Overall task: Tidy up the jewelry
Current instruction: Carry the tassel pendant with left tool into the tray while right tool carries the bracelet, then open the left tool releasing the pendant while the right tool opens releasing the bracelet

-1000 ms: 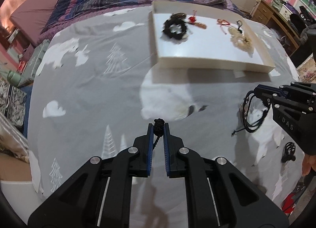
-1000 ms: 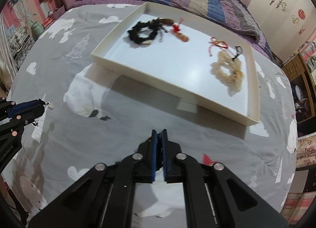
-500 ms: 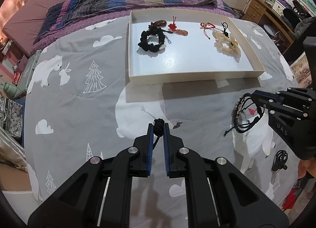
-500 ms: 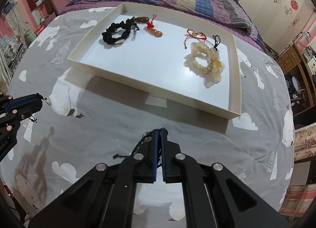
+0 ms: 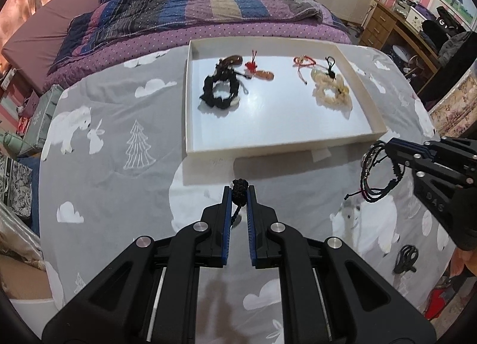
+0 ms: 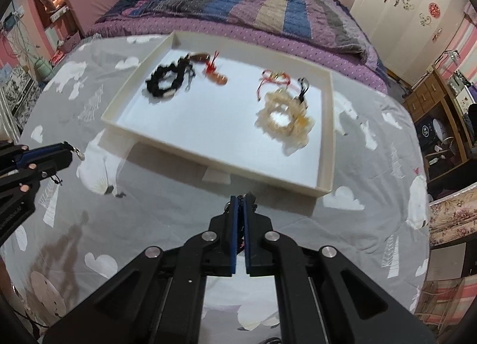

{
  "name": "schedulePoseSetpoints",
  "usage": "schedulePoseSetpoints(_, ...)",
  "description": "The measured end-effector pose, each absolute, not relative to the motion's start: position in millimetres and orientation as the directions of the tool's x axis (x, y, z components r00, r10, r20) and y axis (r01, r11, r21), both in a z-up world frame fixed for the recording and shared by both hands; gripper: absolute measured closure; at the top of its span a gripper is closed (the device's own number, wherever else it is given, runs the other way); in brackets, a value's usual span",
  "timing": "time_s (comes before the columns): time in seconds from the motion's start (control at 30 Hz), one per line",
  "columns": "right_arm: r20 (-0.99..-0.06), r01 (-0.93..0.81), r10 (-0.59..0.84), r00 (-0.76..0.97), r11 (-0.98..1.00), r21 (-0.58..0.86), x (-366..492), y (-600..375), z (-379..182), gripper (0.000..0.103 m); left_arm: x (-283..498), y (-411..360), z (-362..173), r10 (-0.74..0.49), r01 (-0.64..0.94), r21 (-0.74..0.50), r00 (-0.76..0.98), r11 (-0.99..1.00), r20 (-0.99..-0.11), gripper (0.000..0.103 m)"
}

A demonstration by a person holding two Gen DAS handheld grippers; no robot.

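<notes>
A white tray (image 5: 280, 146) lies on the grey printed bedspread and holds a black scrunchie (image 5: 220, 90), a red charm (image 5: 256, 68), a red cord (image 5: 304, 61) and a cream scrunchie (image 5: 331, 90). My left gripper (image 5: 239, 192) is shut on a black knotted cord pendant (image 5: 240, 187), just in front of the tray's near wall. My right gripper (image 6: 240, 199) is shut on a black cord bracelet (image 5: 377, 174) that hangs from its tips at the right, near the tray's front right corner. The tray also shows in the right wrist view (image 6: 208, 162).
A small black hair tie (image 5: 405, 257) lies on the bedspread at the lower right. A striped quilt (image 5: 208, 7) is bunched behind the tray. A wooden dresser (image 5: 387, 25) stands at the far right. A white tag (image 5: 320, 155) lies by the tray's front wall.
Both grippers have risen and pulled back from the tray while holding their pieces. The bracelet now hangs clear of the bedspread.
</notes>
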State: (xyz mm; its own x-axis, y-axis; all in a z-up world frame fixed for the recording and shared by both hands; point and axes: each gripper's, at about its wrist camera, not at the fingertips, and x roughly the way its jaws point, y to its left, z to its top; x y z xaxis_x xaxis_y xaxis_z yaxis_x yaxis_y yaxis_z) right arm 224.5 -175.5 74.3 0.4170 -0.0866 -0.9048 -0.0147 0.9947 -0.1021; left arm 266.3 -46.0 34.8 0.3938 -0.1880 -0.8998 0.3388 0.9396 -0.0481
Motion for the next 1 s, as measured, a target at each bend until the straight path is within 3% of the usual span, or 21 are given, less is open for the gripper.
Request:
schedulePoseSetpoints(0.4, -0.880, 0.054, -0.129, 0.458, 0.992, -0.117, 281, -206, 107, 0.100, 336, -82, 37, -0.241, 0.339, -0.107, 0.381, 0.935, -0.893, 0.095)
schedulePoseSetpoints(1.0, -0.912, 0.121, -0.130, 0.390, 0.989, -0.089, 336, -251, 19, 0.100, 390, -132, -41, -0.185, 0.336, -0.075, 0.310, 0.939, -0.932, 0.095)
